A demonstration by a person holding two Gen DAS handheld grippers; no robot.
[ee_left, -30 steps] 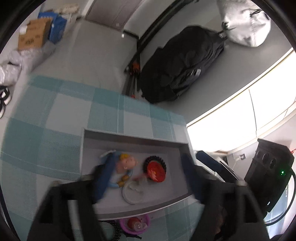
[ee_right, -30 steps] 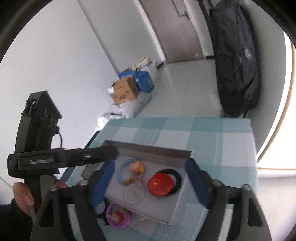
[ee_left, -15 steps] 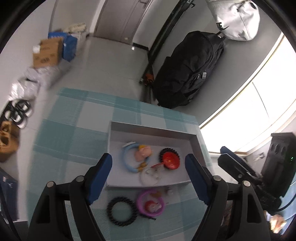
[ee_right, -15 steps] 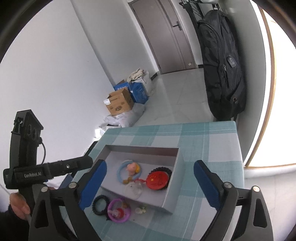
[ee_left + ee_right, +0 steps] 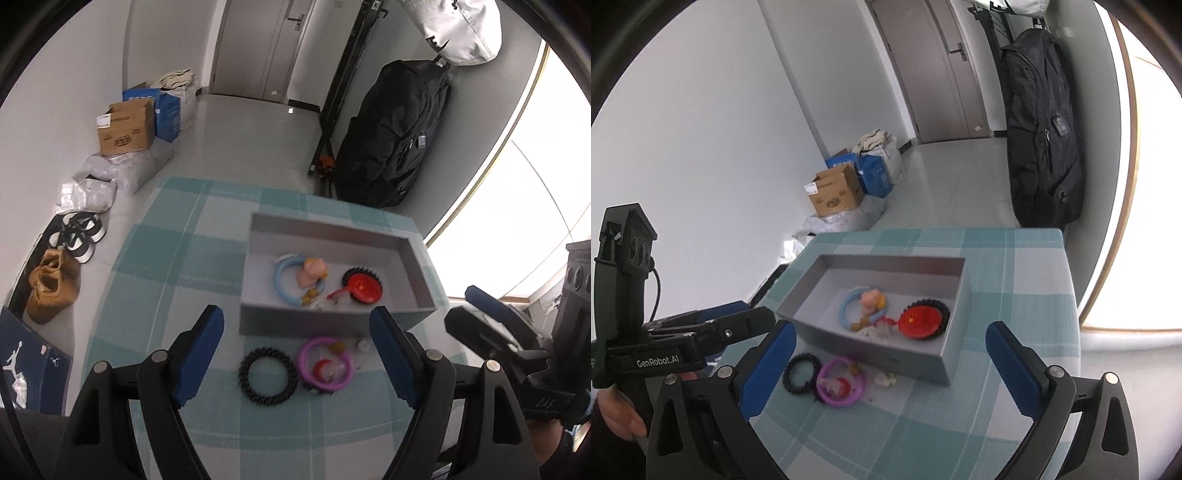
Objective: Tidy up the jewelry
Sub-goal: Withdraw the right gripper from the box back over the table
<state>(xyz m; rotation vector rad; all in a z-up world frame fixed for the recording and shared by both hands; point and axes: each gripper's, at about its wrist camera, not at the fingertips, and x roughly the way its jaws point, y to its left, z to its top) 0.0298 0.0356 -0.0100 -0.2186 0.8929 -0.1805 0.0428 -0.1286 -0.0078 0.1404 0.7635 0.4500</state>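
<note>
Both grippers are pulling back from the gray box (image 5: 332, 321); left gripper (image 5: 297, 350) and right gripper (image 5: 890, 365) gaping apart, empty, black bracelet (image 5: 267, 376) now showing.

We note a teal-and-white checked tablecloth (image 5: 155, 258); grey box (image 5: 332, 321) at 12 o'clock holding light-blue ring (image 5: 284, 280), red disc (image 5: 364, 290); black bracelet (image 5: 267, 376), purple ring (image 5: 325, 363) at 6.

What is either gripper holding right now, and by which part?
Nothing. The left gripper and right gripper both have jaws wide open above the table, with the black ring and purple ring lying untouched.
</note>
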